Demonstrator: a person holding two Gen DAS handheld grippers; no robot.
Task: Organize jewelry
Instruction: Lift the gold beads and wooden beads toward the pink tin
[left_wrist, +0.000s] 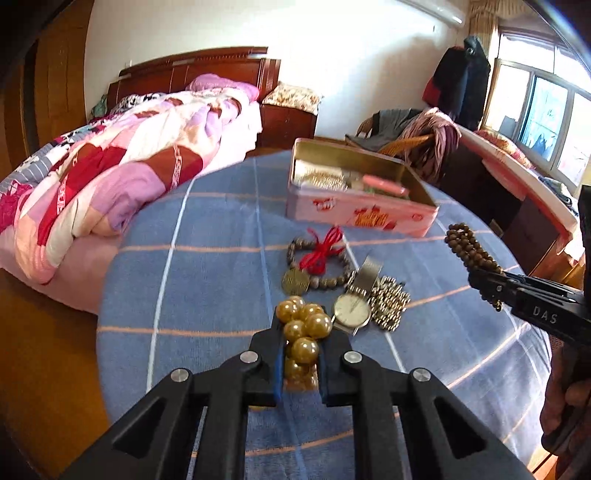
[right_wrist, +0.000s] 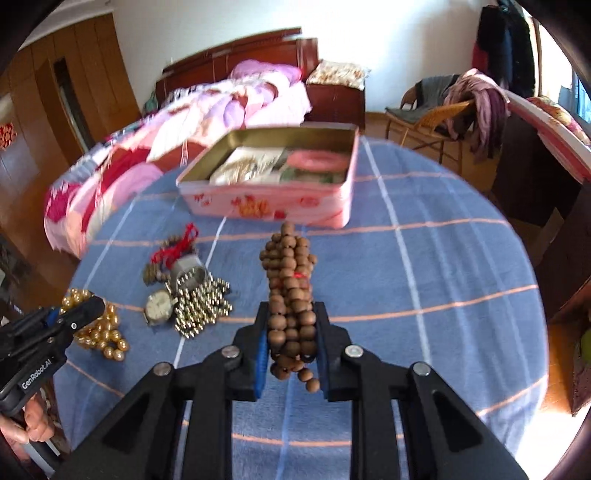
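Observation:
My left gripper (left_wrist: 301, 314) is shut on a string of large golden pearls (left_wrist: 304, 326), low over the blue checked tablecloth; it also shows in the right wrist view (right_wrist: 83, 314) with the pearls (right_wrist: 101, 336) hanging to the cloth. My right gripper (right_wrist: 291, 314) is shut on a bunch of brown wooden beads (right_wrist: 290, 291) and holds it above the table; it shows in the left wrist view (left_wrist: 484, 280) with the beads (left_wrist: 467, 247). An open pink tin (left_wrist: 354, 214) with jewelry inside stands at the far side; it also shows in the right wrist view (right_wrist: 266, 205).
On the cloth (left_wrist: 207, 280) lie a bead bracelet with a red cord (left_wrist: 321, 258), a wristwatch (left_wrist: 352, 308) and a heap of small metallic beads (left_wrist: 389, 302). A bed (left_wrist: 110, 177) is to the left, a chair with clothes (right_wrist: 443, 110) behind the table.

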